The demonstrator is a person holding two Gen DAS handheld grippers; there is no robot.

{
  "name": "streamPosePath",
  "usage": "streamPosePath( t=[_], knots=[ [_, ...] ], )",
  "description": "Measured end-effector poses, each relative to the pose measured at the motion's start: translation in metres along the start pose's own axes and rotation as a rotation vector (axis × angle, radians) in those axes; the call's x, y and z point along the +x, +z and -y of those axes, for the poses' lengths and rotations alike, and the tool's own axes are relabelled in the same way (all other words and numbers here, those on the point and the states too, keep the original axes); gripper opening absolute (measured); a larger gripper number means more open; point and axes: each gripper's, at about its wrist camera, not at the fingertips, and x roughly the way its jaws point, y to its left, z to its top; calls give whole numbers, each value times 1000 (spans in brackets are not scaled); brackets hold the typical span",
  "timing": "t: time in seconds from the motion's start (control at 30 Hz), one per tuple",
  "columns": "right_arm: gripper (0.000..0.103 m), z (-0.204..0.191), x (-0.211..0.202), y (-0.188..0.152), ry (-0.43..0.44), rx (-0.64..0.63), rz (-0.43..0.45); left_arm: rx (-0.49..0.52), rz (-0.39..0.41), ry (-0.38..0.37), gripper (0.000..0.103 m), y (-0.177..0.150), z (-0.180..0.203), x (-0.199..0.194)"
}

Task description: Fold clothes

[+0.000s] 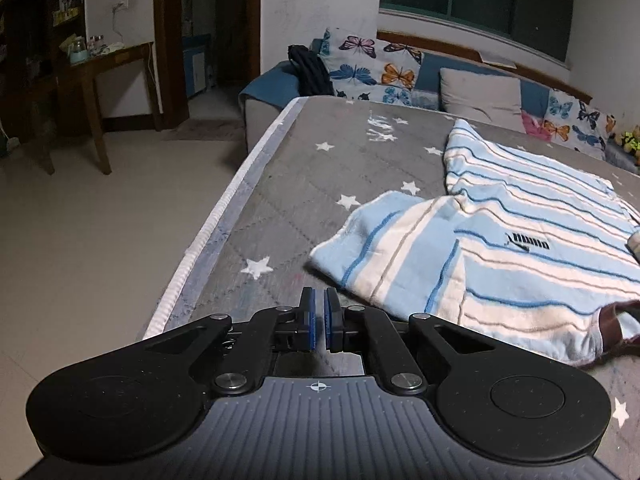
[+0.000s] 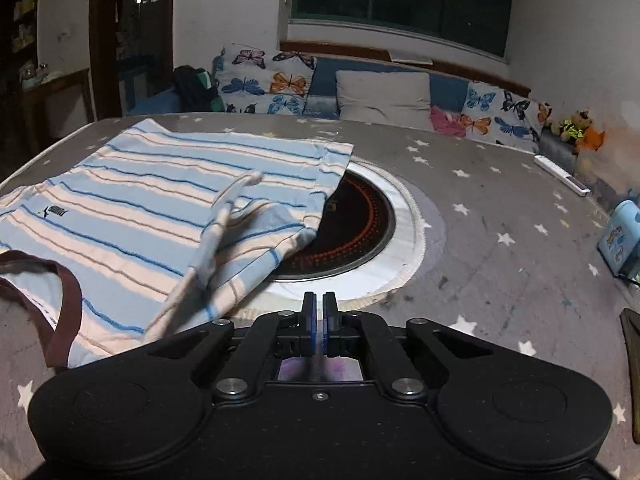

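Observation:
A light blue and white striped T-shirt (image 1: 520, 240) with a brown collar lies spread on the grey star-patterned table cover (image 1: 304, 168). In the right wrist view the shirt (image 2: 152, 208) lies left of centre, its right sleeve folded over the body. My left gripper (image 1: 319, 300) is shut and empty, just left of the shirt's left sleeve. My right gripper (image 2: 319, 304) is shut and empty, just right of the shirt's near edge.
A round black heater ring (image 2: 360, 220) sits in the table's middle, partly under the shirt. A white remote (image 2: 562, 174) and a blue box (image 2: 622, 236) lie at the right. A sofa with butterfly cushions (image 2: 276, 80) stands behind. The table's left edge (image 1: 216, 216) drops to the floor.

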Motion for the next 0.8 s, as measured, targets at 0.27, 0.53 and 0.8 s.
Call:
streamPosePath(
  t=[0.27, 0.53, 0.8],
  knots=[
    [36, -32, 18, 38, 109, -40, 45, 40, 32, -51, 21, 19, 23, 11],
    [36, -50, 69, 56, 122, -31, -48, 104, 5, -58, 40, 29, 44, 42],
    [10, -52, 80, 51, 166, -8, -73, 156, -28, -49, 37, 28, 59, 67]
  ],
)
